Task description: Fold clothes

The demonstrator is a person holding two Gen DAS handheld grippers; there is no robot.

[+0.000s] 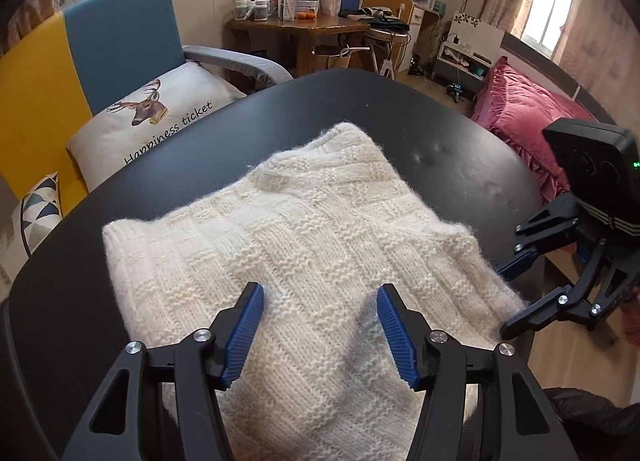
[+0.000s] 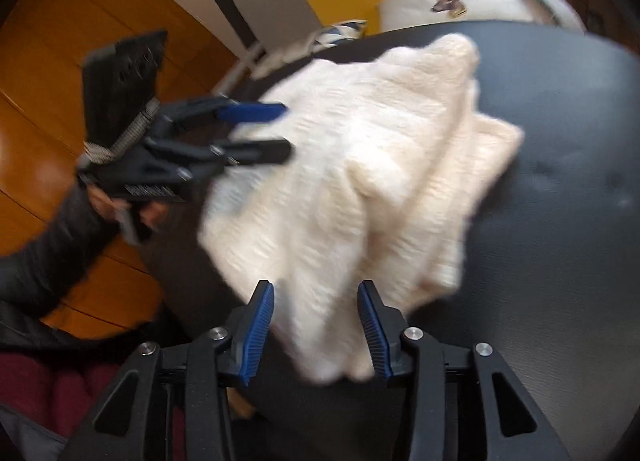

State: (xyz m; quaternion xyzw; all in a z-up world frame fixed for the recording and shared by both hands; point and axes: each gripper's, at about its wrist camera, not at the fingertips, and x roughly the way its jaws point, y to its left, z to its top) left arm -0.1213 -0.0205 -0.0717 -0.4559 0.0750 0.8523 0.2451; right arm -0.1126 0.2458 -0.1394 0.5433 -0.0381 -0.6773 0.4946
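Observation:
A cream knitted sweater [image 1: 304, 237] lies folded in a thick stack on the black round table [image 1: 440, 133]. My left gripper [image 1: 320, 293] hovers open over its near part, blue pads well apart and nothing pinched. At the sweater's right edge my right gripper [image 1: 503, 301] is also open. In the blurred right wrist view, the sweater [image 2: 360, 165] has a corner lying between the right gripper's [image 2: 315, 289] parted pads, which do not press on it. The left gripper [image 2: 286, 130] is open above the sweater's left side, held by a hand in a dark sleeve [image 2: 44, 253].
A yellow and blue sofa with a deer-print pillow [image 1: 152, 117] stands behind the table on the left. Pink bedding [image 1: 520, 109] lies to the right, and a cluttered wooden desk [image 1: 300, 25] is at the back. Bare table top [image 2: 560, 181] lies right of the sweater.

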